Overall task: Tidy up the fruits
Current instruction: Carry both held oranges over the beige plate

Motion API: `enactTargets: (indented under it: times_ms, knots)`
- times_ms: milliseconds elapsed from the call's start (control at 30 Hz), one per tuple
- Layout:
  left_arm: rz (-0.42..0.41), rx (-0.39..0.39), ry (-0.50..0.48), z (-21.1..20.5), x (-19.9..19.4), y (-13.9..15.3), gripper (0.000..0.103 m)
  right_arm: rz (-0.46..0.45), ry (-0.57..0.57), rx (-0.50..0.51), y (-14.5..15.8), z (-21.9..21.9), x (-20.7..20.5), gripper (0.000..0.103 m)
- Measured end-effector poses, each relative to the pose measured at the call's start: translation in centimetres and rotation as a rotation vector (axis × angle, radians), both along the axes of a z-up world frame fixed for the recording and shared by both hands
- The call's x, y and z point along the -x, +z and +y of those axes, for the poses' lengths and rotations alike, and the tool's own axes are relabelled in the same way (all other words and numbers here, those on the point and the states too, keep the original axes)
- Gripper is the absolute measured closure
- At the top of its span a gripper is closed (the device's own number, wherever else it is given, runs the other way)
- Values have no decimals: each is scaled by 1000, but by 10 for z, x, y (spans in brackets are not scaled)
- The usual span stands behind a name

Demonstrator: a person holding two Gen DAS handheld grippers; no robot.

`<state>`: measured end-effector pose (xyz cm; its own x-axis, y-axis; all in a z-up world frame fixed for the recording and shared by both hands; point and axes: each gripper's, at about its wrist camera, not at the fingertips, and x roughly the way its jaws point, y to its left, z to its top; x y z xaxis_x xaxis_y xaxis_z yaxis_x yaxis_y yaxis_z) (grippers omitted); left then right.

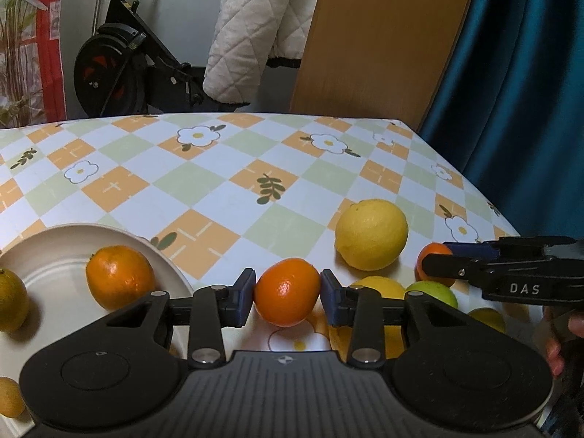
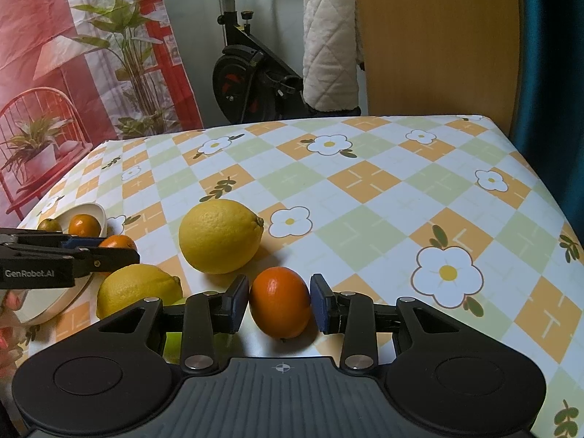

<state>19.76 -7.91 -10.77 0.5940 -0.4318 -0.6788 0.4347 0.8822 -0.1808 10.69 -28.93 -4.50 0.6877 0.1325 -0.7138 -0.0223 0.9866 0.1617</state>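
Observation:
My left gripper [image 1: 287, 289] is shut on a small orange [image 1: 287, 297], both blue pads pressing its sides, just right of the white plate [image 1: 54, 244]. That plate holds another orange [image 1: 120, 277] and a yellow-green fruit [image 1: 11, 299]. My right gripper [image 2: 279, 302] is shut on a second small orange [image 2: 280, 310] low over the checked tablecloth [image 2: 365, 179]. It also shows at the right of the left wrist view as the right gripper [image 1: 438, 257]. A big lemon [image 2: 221, 235] lies just beyond, and a second lemon [image 2: 138, 292] to its left.
A green lime [image 1: 432, 292] and another yellow-green fruit [image 1: 487, 319] lie behind my left gripper's right finger. Beyond the table's far edge stand an exercise bike [image 1: 120, 62], a wooden board [image 1: 383, 36] and a blue curtain [image 1: 529, 91]. A hand [image 1: 558, 350] shows at the right.

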Motion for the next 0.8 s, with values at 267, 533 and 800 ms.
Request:
enactTargets:
  times_ms: [267, 533, 800]
  knots:
    - [-1, 10, 7, 3, 3, 4, 62, -10, -33, 1, -1, -4, 2, 70]
    - [-6, 22, 33, 10, 5, 11, 62, -23, -75, -15, 1, -11, 7, 70]
    - [-12, 30, 52, 14, 11, 17, 62, -64, -93, -8, 15, -12, 13, 70]
